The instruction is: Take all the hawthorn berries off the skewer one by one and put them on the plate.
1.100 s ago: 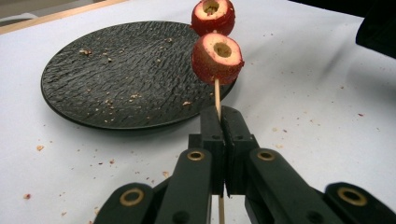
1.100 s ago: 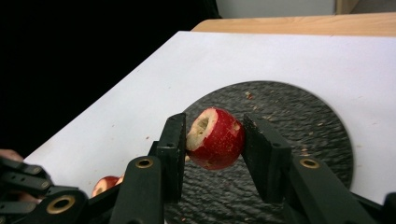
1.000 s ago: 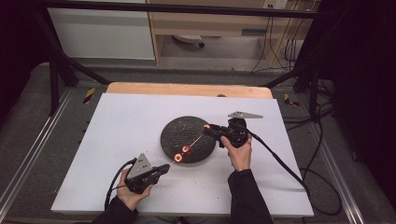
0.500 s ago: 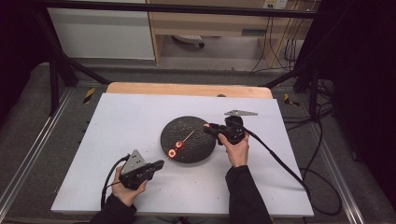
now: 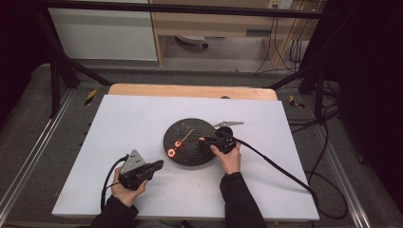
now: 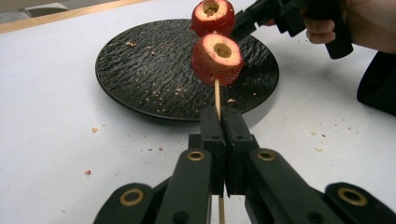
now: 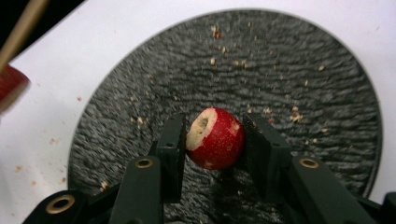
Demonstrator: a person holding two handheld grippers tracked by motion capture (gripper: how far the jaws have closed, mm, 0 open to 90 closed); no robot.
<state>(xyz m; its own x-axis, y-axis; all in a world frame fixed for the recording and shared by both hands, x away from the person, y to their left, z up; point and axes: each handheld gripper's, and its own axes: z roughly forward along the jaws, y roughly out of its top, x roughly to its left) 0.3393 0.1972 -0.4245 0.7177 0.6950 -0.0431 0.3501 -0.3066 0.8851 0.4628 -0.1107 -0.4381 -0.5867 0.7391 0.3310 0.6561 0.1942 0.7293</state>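
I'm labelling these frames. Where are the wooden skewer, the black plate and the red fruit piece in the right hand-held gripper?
wooden skewer [image 6: 217, 95], left gripper view, bare shaft.
black plate [image 6: 140, 74], left gripper view, bare surface.
red fruit piece [image 7: 219, 138], right gripper view, red skin.

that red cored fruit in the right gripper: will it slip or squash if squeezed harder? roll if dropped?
The red fruit looks round and glossy, with the right gripper gripping only its curved sides, so it could squirt out. It is hollow-cored, so probably crushable. Dropped on the black plate, it would likely roll, though the plate's ridged texture may slow it.
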